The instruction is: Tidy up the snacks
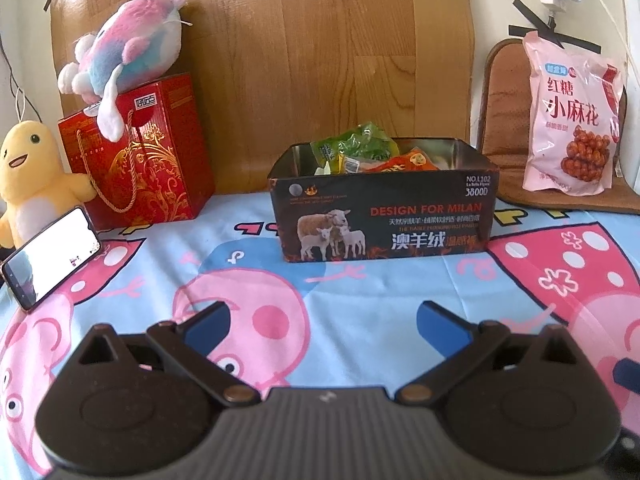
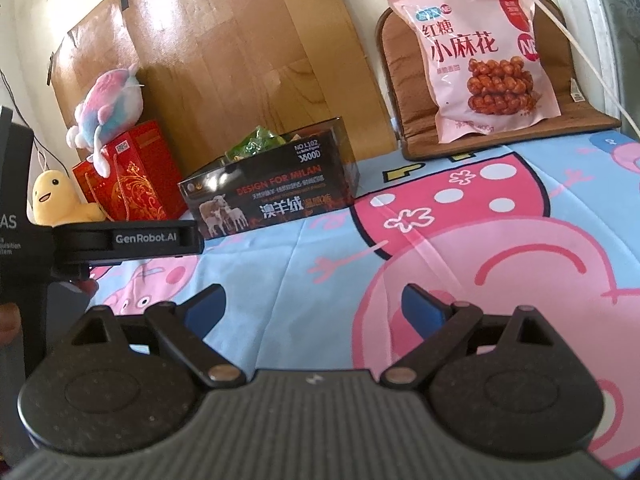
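grippers: left gripper (image 1: pixel 322 322) and right gripper (image 2: pixel 314 306) are held over the cartoon sheet (image 1: pixel 360 300), jaws apart, nothing gripped | box (image 1: pixel 384 216): seen at 12 o'clock, green and orange snack packets (image 1: pixel 360 146) inside | pink snack bag (image 2: pixel 484 56): propped on brown cushion (image 2: pixel 408 92) at 1 o'clock, well apart from box

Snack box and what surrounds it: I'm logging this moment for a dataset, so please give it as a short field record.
surface: cartoon-print sheet
snack box: open-topped, dark, sheep picture on its front
in box: green packet, orange packet, others partly hidden
outside box: pink snack bag, upright against brown cushion, to the right of the box
left of box: red gift box with pink-blue plush on top, yellow plush, phone
left claw: open, holding nothing
right claw: open, holding nothing
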`<state>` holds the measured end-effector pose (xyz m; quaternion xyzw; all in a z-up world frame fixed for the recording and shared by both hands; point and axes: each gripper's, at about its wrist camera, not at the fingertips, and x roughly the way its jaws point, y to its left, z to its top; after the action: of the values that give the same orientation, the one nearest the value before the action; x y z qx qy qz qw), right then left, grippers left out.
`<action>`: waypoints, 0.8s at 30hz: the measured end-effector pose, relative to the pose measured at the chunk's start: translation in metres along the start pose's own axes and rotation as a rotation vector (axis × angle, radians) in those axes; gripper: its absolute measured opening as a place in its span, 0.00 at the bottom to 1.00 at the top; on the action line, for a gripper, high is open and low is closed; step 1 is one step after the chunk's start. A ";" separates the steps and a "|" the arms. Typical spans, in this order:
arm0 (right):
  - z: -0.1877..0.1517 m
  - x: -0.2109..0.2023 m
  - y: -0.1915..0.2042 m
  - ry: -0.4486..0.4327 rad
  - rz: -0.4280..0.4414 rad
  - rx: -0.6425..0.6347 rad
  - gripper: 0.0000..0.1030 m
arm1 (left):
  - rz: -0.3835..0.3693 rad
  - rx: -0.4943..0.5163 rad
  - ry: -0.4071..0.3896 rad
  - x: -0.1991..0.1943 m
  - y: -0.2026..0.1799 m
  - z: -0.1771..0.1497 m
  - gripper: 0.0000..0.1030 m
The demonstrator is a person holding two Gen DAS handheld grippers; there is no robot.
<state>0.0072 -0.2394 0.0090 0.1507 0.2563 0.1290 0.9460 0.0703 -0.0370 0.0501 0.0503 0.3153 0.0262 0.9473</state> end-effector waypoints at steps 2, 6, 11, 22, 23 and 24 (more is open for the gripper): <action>0.000 0.001 0.000 -0.004 0.005 0.006 0.94 | 0.003 0.004 -0.001 -0.001 0.000 0.001 1.00; 0.000 0.003 0.001 -0.003 0.023 0.017 0.94 | 0.009 -0.008 -0.021 -0.008 0.003 0.003 1.00; -0.001 0.000 -0.003 -0.012 0.042 0.027 0.94 | 0.002 -0.009 -0.024 -0.010 -0.001 0.004 1.00; 0.000 -0.005 -0.010 -0.043 0.048 0.023 0.94 | 0.000 0.020 -0.024 -0.010 -0.015 0.005 1.00; 0.000 -0.005 -0.010 -0.041 0.051 0.024 0.94 | -0.002 0.020 -0.023 -0.010 -0.015 0.005 1.00; 0.001 -0.005 -0.011 -0.040 0.054 0.024 0.94 | -0.001 0.021 -0.024 -0.010 -0.015 0.006 1.00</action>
<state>0.0050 -0.2509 0.0084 0.1713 0.2349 0.1484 0.9452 0.0658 -0.0536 0.0594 0.0603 0.3040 0.0217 0.9505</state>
